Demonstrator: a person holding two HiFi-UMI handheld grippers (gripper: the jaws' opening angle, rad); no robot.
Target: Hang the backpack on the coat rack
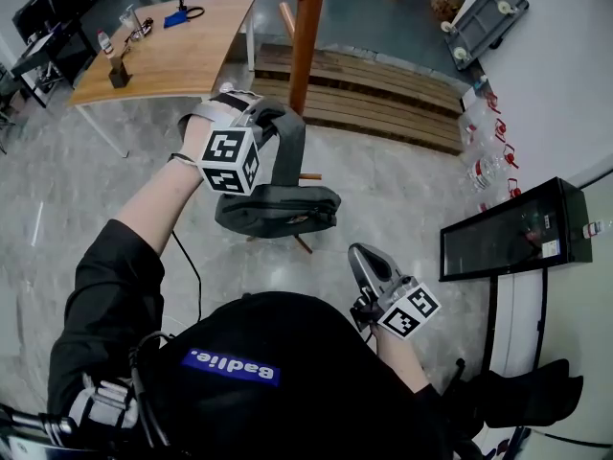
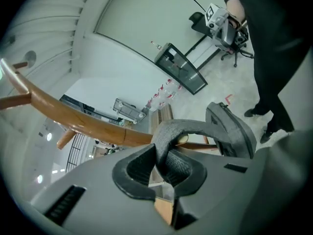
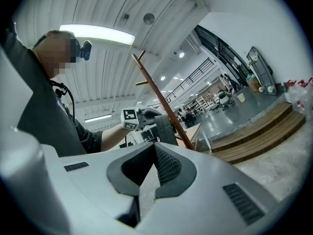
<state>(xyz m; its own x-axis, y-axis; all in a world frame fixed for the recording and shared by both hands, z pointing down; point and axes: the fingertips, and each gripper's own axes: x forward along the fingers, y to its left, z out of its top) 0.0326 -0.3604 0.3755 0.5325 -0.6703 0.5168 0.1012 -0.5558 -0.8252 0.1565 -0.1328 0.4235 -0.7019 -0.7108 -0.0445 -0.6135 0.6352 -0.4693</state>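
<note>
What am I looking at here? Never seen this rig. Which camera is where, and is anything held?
There is no robot here: a person holds a two-jaw gripper in each hand. The head view comes from a camera on the person's head, looking steeply down. The other two pictures come from cameras riding on the grippers, each looking along its own jaws. The cubes with square markers are part of the grippers. The left gripper is shut on the strap of a dark grey backpack, which it holds up close to the wooden coat rack. The right gripper sits low near the person's body, jaws together with nothing between them. Behind stands a wooden table with small items on it.
</note>
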